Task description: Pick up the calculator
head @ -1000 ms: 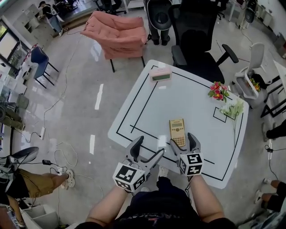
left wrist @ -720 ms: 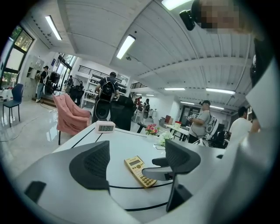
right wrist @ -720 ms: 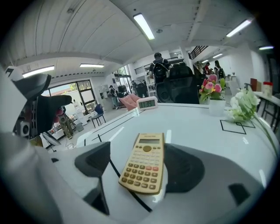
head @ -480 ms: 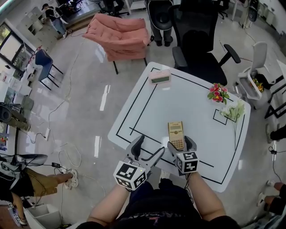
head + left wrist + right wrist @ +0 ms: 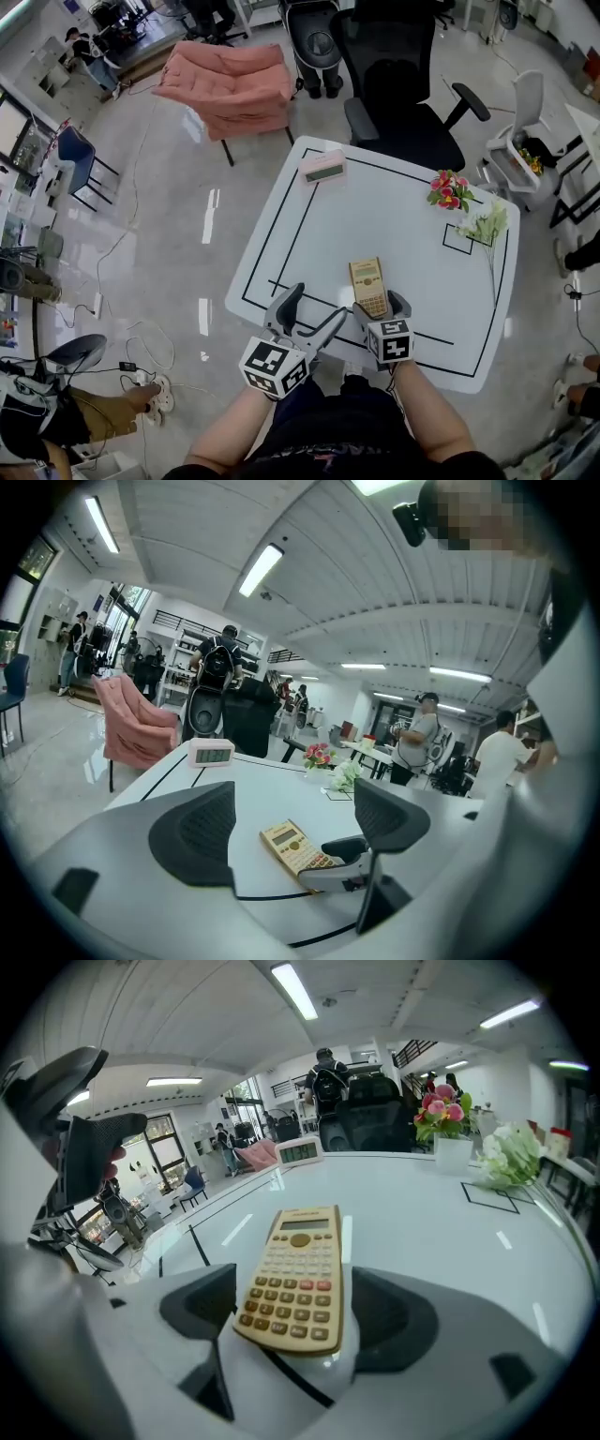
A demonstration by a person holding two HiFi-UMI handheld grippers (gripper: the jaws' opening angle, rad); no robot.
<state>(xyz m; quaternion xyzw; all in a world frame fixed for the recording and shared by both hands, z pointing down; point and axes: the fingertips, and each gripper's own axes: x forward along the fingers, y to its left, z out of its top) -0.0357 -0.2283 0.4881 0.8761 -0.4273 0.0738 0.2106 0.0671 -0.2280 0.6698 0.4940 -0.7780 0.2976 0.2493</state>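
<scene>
The beige calculator (image 5: 367,284) lies face up on the white table (image 5: 394,211), near its front edge and across a black taped line. My right gripper (image 5: 382,310) is open, with one jaw on each side of the calculator's near end and small gaps showing. In the right gripper view the calculator (image 5: 295,1279) fills the space between the jaws of the right gripper (image 5: 296,1314). My left gripper (image 5: 309,314) is open and holds nothing, just left of the right one. In the left gripper view the calculator (image 5: 291,844) is seen between the jaws of the left gripper (image 5: 292,803).
A pink digital clock (image 5: 323,167) stands at the table's far left corner. A small pot of red and pink flowers (image 5: 447,190) and white flowers (image 5: 484,225) sit at the right. A black office chair (image 5: 403,103) and a pink armchair (image 5: 230,84) stand beyond the table.
My right gripper has slid forward, so its jaws now flank the calculator's near end. The calculator has stayed on the table. The left gripper has hardly moved.
</scene>
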